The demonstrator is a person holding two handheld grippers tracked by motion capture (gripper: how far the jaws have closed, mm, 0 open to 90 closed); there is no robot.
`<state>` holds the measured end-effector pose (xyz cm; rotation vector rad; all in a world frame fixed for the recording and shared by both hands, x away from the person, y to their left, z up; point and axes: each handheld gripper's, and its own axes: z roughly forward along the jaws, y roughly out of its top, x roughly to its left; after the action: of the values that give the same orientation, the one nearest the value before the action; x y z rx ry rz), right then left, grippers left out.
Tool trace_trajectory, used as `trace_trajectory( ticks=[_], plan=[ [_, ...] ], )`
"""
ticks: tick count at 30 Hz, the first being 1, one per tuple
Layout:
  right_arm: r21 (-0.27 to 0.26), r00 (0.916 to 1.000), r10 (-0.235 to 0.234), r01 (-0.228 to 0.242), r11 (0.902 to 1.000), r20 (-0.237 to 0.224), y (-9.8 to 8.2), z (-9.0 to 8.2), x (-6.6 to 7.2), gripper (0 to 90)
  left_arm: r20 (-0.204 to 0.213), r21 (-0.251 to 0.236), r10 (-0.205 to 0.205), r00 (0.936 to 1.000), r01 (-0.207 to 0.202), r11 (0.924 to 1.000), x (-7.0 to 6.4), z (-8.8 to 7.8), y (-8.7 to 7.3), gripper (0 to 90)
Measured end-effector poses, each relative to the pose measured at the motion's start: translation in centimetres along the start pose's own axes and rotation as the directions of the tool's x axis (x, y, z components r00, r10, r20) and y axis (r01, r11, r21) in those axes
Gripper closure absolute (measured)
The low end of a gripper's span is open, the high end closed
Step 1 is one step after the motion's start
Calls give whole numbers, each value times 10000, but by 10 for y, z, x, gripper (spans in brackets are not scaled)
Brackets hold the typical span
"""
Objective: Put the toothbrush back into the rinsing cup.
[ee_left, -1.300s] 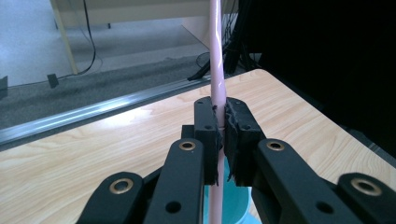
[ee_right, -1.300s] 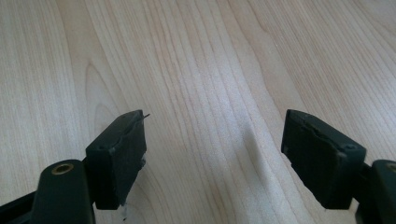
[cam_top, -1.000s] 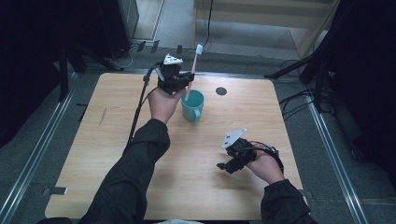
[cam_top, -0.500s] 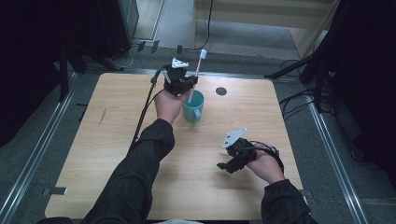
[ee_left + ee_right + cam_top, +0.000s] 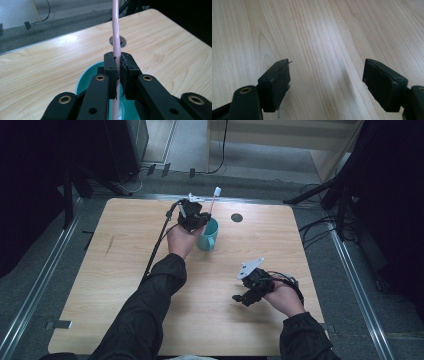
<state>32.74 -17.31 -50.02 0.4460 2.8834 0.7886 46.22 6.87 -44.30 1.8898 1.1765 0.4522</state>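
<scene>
Left gripper point(image 5: 119, 67), jaws closed tight mid-handle on the pink toothbrush point(image 5: 116, 32) standing upright in the teal cup point(image 5: 208, 234) at bench point(image 5: 125, 285) rear; likely light, stiff, slick plastic; right gripper point(image 5: 325, 82) gapes wide, holding nothing, near bench front.

A pink toothbrush point(image 5: 214, 200) with a white head stands nearly upright, its lower end down inside a teal mug point(image 5: 208, 235) that sits upright on the far middle of the wooden table point(image 5: 125, 285).
</scene>
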Motion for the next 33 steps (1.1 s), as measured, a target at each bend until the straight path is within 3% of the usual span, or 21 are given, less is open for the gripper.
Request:
trace_trajectory(
  ticks=[6, 13, 24, 33],
  plan=[
    [27, 10000, -12, 12, 10000, -9, 0, 1, 0, 218, 98, 435, 127, 9999, -131, 9990, 0, 3, -4, 843],
    [67, 10000, -12, 12, 10000, -33, 0, 1, 0, 218, 203, 1002, -73, 9998, 53, 9950, 2, 4, -5, 834],
    [85, 10000, -40, 40, 10000, -29, 0, 1, 0, 218, 421, 1421, -55, 9991, -6, 9899, 3, 6, -7, 806],
    [74, 10000, -36, 36, 10000, -34, 0, 1, 0, 218, 611, 1404, 6, 9981, -92, 9901, 2, -2, -2, 754]
  ],
)
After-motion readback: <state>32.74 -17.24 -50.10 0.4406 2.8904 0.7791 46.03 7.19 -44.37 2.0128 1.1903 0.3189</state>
